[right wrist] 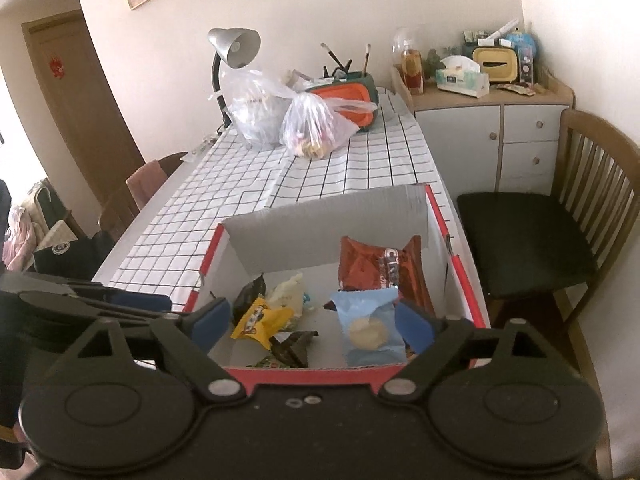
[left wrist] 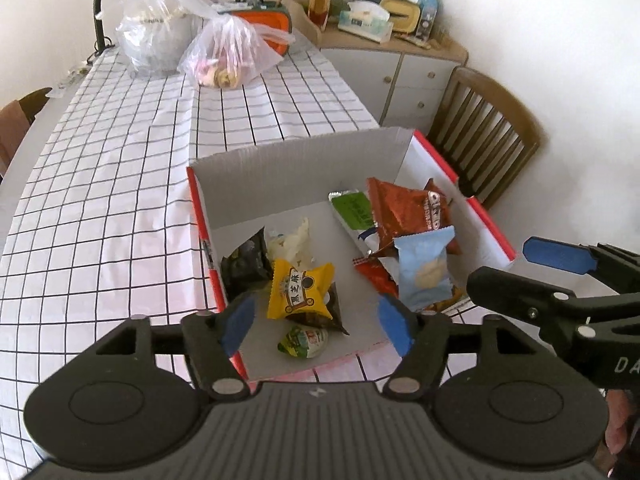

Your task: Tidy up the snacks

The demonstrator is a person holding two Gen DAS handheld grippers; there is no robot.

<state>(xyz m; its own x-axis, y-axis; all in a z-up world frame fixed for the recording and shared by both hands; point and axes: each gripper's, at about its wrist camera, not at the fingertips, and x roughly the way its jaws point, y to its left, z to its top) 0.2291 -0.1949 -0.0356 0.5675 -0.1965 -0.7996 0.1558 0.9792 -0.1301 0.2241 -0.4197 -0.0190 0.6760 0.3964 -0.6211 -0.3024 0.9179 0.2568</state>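
One checked tablecloth (left wrist: 120, 184), wood chair (right wrist: 592, 200).

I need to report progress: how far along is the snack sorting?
Done: several packets, including the yellow packet and light blue packet, lie in the cardboard box. In hand: nothing; the left tool and right tool are open. Left: possibly the plastic bags.

Your table (left wrist: 120, 200) wears a white, black-gridded cloth. On it sit the open cardboard box (left wrist: 296, 176) at the near end, and two clear plastic bags (left wrist: 228, 52), an orange container (left wrist: 272, 26) and a lamp (right wrist: 234, 46) at the far end.
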